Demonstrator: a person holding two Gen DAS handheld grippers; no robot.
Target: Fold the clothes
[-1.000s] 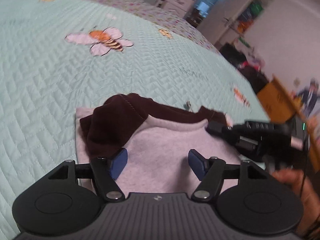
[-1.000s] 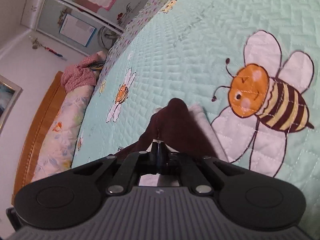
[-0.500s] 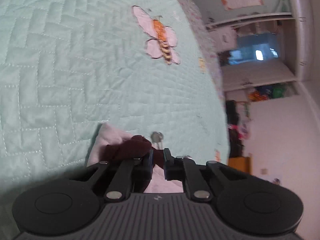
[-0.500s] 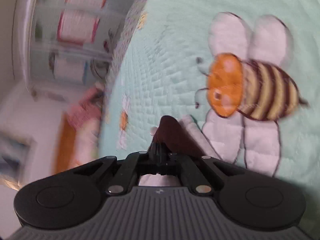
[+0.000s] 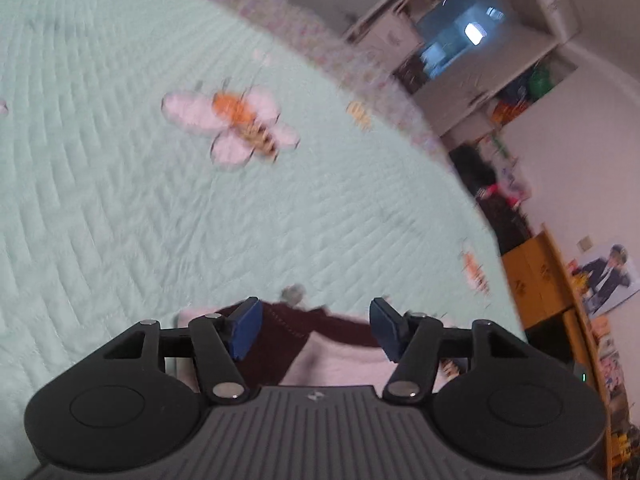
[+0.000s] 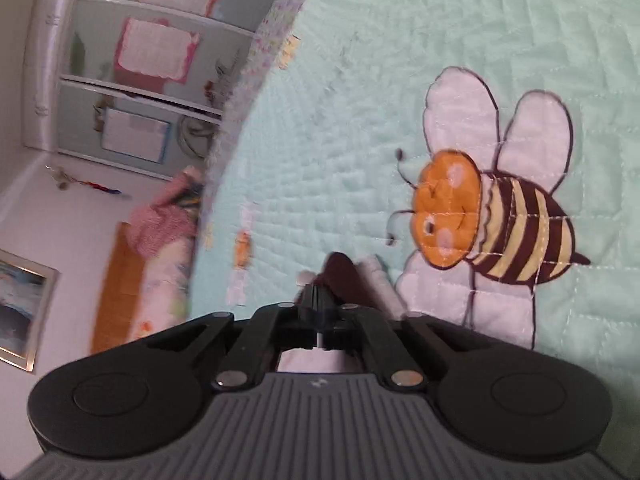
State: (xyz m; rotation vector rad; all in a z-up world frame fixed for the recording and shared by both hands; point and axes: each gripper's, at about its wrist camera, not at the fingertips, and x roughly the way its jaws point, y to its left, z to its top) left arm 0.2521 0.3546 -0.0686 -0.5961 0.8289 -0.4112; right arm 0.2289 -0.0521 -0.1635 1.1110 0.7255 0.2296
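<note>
A folded garment (image 5: 332,360), pale grey with dark maroon trim, lies on the mint quilted bedspread (image 5: 120,200). In the left wrist view my left gripper (image 5: 314,326) stands open just above the garment's maroon edge, blue pads apart with nothing between them. In the right wrist view my right gripper (image 6: 318,300) is shut on a maroon fold of the garment (image 6: 344,276), whose grey layer shows beside and below the fingers. Most of the garment is hidden under both grippers.
The bedspread carries embroidered bees (image 6: 492,220) and small flowers. A wooden headboard (image 6: 116,292) with pillows and a pink cloth (image 6: 160,224) is off to the left in the right wrist view. Shelves, a wooden cabinet (image 5: 536,280) and clutter line the far wall.
My left gripper, shut on the maroon fabric half a second ago, has opened and let it go. The right gripper stays shut on the garment; both views have swung.
</note>
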